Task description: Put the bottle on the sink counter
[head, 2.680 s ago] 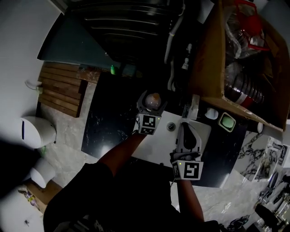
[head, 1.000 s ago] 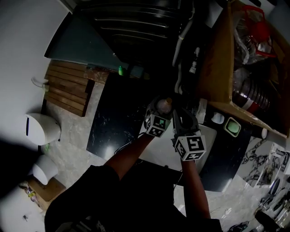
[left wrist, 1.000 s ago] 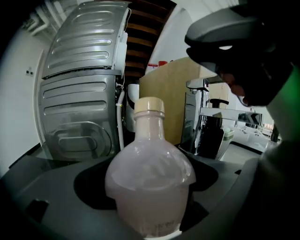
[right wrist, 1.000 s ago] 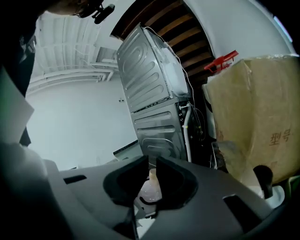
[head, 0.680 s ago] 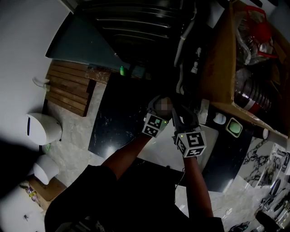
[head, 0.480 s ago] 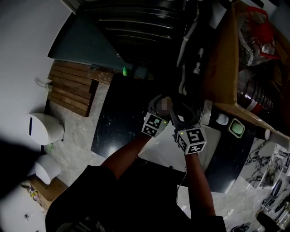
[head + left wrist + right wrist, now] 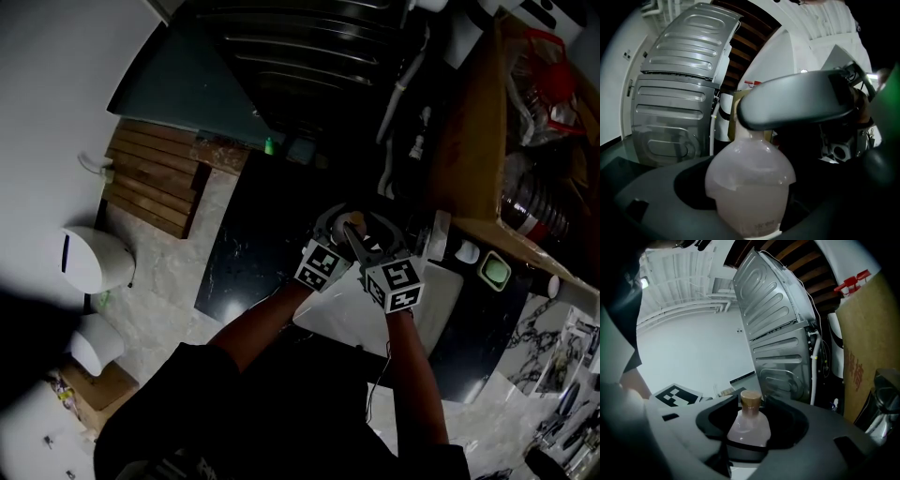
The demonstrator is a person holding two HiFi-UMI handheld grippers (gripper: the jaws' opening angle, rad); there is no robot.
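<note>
The bottle (image 7: 750,187) is a round, pale pink one with a cork-coloured cap (image 7: 751,399). My left gripper (image 7: 339,223) is shut on its body and holds it upright above the black sink counter (image 7: 248,253). My right gripper (image 7: 362,236) has come in from the right at the bottle's top. Its jaws are opening and stand either side of the neck without pressing on it. In the left gripper view, one right jaw crosses just above the bottle's shoulder. The head view shows only a sliver of the bottle between the two grippers.
A white sink (image 7: 442,300) lies right of the grippers, with a green soap dish (image 7: 494,271) beyond it. A cardboard box (image 7: 473,141) of kitchenware stands at the back right. A grey ribbed appliance (image 7: 675,103) stands behind the counter. A wooden mat (image 7: 150,183) and a white bin (image 7: 89,258) are on the floor to the left.
The right gripper moved from over the sink to the bottle in the left gripper, closed at its top, and its jaws have now spread. Both grippers drifted slightly.
</note>
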